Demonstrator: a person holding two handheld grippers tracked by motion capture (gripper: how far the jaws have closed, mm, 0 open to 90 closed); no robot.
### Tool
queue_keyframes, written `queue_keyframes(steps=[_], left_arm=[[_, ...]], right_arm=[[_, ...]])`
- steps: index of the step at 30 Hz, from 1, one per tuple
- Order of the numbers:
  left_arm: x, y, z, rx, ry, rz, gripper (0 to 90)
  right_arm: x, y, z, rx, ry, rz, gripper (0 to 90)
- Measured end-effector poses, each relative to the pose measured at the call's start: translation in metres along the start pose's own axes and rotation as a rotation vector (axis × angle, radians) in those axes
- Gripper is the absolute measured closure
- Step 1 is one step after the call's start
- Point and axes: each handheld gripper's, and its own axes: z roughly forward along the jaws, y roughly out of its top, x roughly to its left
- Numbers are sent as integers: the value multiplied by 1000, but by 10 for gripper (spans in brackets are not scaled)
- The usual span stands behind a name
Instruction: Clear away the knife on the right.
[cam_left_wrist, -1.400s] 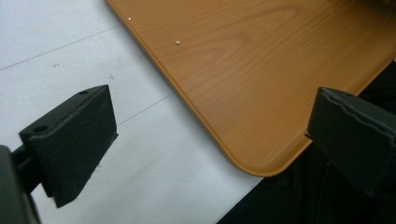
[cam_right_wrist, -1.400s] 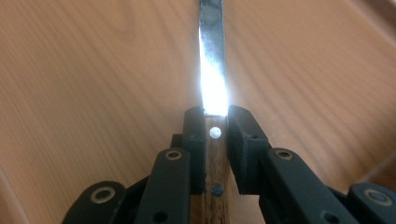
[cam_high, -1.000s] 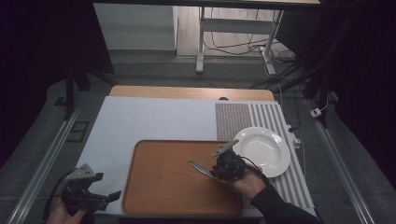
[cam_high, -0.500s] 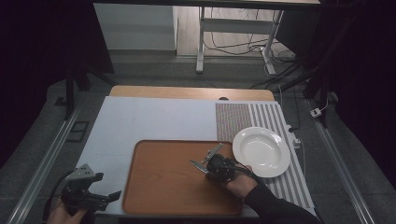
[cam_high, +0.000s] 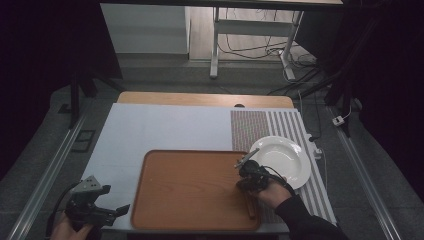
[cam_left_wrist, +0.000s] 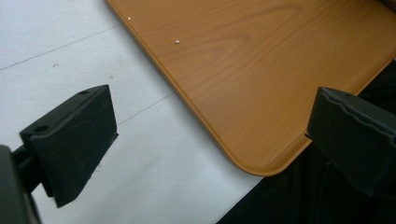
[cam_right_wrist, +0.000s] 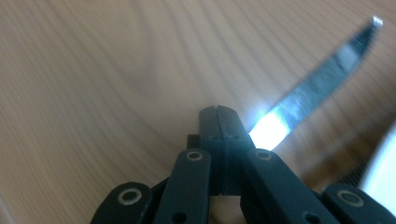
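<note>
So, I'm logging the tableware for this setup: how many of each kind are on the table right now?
Tray: 1
Plate: 1
Knife: 1, held in the right gripper
Striped mat: 1
Total: 4

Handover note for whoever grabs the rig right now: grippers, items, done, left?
Right gripper: shut on the knife, blade sticking out past the jaws, over the tray's right edge, next to the plate.
Left gripper: open, empty, at the table's near left corner beside the tray.
Plate sits on the striped mat, right of the tray.
Done: knife is gripped and in the air.
Left: set the knife down, probably on the tray or by the plate; release.
</note>
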Motion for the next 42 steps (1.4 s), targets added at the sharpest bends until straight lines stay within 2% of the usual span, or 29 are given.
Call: queue_keyframes(steps=[6, 10, 13, 19, 29, 36, 40, 42], left_arm=[[0, 0, 0, 0, 2, 1, 19], [0, 0, 0, 0, 1, 1, 19], [0, 0, 0, 1, 1, 1, 19], [0, 0, 0, 2, 2, 0, 19], [0, 0, 0, 2, 1, -1, 19], [0, 1, 1, 4, 1, -1, 19], [0, 1, 1, 4, 1, -2, 19], [0, 1, 1, 4, 1, -3, 19]], right_arm=[[-12, -11, -7, 9, -21, 39, 900], [-13, -11, -7, 5, -26, 35, 900], [-12, -9, -10, -32, -26, 33, 894], [-11, -6, -18, -107, -38, 51, 758], [-4, -7, -36, -192, -82, 55, 432], [-3, -19, -55, -269, -108, 116, 221], [-4, -29, -64, -300, -128, 142, 125], [-4, -34, -69, -317, -118, 150, 114]])
